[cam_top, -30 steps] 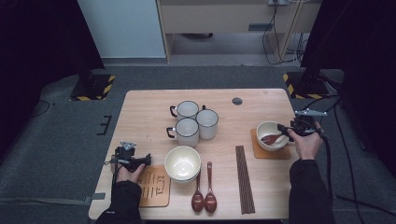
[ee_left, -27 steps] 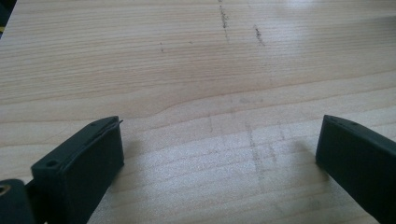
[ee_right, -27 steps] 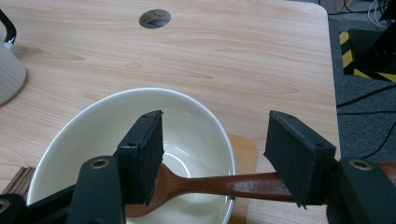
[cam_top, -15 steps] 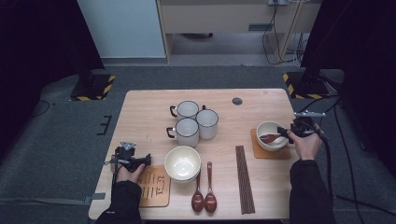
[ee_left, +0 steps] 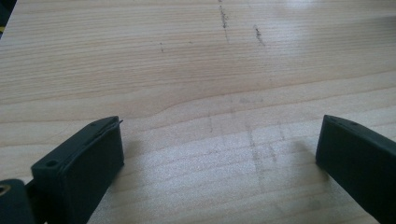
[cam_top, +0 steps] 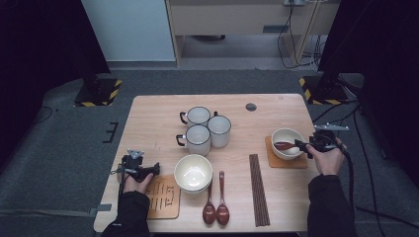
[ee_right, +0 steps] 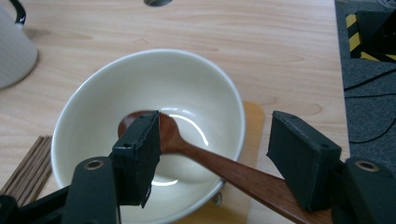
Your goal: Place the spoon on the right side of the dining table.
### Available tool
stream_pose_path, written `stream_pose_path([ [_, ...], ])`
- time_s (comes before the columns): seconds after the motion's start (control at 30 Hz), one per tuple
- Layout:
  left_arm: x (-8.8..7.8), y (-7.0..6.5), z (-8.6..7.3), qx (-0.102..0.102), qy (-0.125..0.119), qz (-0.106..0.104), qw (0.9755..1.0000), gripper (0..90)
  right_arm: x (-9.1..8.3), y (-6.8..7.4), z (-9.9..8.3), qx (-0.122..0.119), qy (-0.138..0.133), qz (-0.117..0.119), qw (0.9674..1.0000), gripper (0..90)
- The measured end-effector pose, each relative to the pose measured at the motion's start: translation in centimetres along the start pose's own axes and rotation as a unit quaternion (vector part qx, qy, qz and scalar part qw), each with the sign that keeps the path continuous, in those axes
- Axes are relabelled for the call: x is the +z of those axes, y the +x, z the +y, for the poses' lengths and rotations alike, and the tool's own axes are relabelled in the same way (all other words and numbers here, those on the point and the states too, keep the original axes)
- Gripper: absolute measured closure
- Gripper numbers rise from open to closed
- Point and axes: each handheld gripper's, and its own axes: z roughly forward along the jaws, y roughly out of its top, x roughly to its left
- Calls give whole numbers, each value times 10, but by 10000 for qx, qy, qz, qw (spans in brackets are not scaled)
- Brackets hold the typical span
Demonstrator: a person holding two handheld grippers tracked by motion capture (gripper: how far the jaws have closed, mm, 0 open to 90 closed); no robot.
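On the table, viewed from three cameras, landmark thing: the bowl on the coaster.

High view — bowl (cam_top: 287,142): stands on a coaster (cam_top: 286,160) at the table's right side, apparently one finished place setting.
High view — spoon (cam_top: 285,146): lies inside the bowl, handle over the rim toward the right gripper (cam_top: 308,146), so it looks set down to rest there.
High view — left gripper (cam_top: 152,170): well apart from the bowl, at the table's left, beside a second coaster (cam_top: 163,197); seemingly parked.
Left gripper view — left gripper (ee_left: 219,158): jaws wide apart over bare table (ee_left: 196,70), nothing between them.
Right gripper view — right gripper (ee_right: 219,154): jaws have just been opening; the spoon (ee_right: 205,158) handle passes between them with a gap on its right side, so it reads as let go.
Right gripper view — bowl (ee_right: 93,93): directly ahead of the jaws, carrying the spoon's weight.
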Motion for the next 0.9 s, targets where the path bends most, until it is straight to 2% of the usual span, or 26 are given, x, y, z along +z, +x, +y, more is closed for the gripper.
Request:
stream_pose_path([
  [0.37, 0, 0, 0, 2, 1, -1, 10000, 0, -8, 5, -5, -66, 12, 26, 10000, 334],
  [0.57, 0, 0, 0, -9, -9, 1, 10000, 0, -13, 7, -9, -27, 1, 49, 10000, 333],
  [0.9, 0, 0, 0, -10, -9, 1, 10000, 0, -18, 13, -13, -77, 33, 169, 9998, 332],
])
